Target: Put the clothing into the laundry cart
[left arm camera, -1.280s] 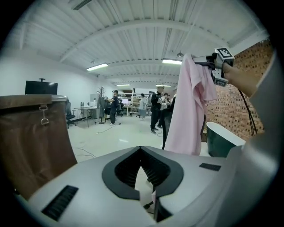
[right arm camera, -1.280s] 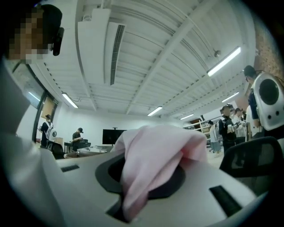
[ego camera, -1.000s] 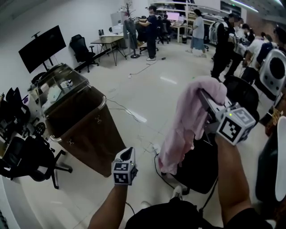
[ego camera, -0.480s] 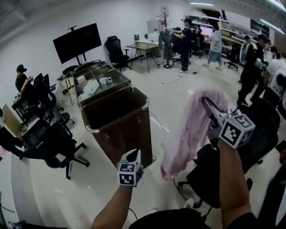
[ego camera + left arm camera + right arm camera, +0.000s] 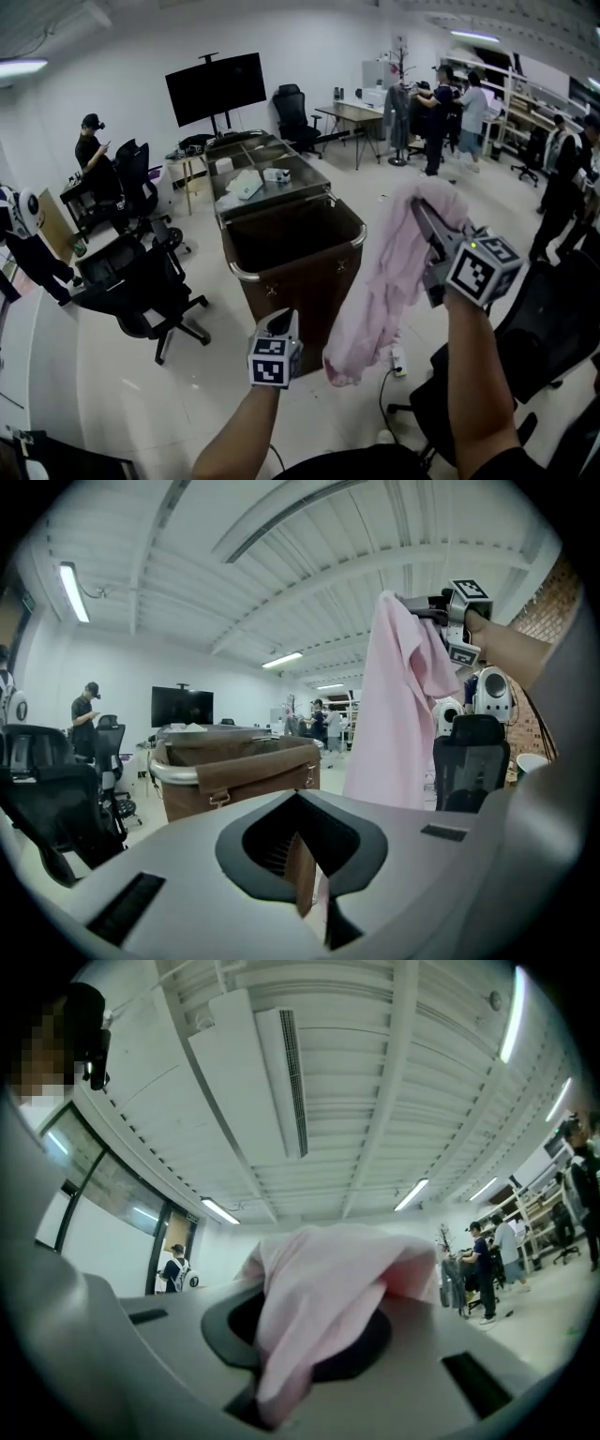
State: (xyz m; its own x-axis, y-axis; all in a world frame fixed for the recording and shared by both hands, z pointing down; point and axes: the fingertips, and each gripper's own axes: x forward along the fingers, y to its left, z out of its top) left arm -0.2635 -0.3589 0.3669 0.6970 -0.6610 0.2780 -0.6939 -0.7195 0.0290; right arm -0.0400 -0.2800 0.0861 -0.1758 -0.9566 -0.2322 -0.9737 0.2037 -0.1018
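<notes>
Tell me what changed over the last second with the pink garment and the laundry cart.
The person turned toward the laundry cart: it went from the left of the head view to nearly straight ahead, and the pink garment now hangs just right of it. The right hand-held gripper stayed clamped on the garment; the left hand-held gripper stayed empty.
</notes>
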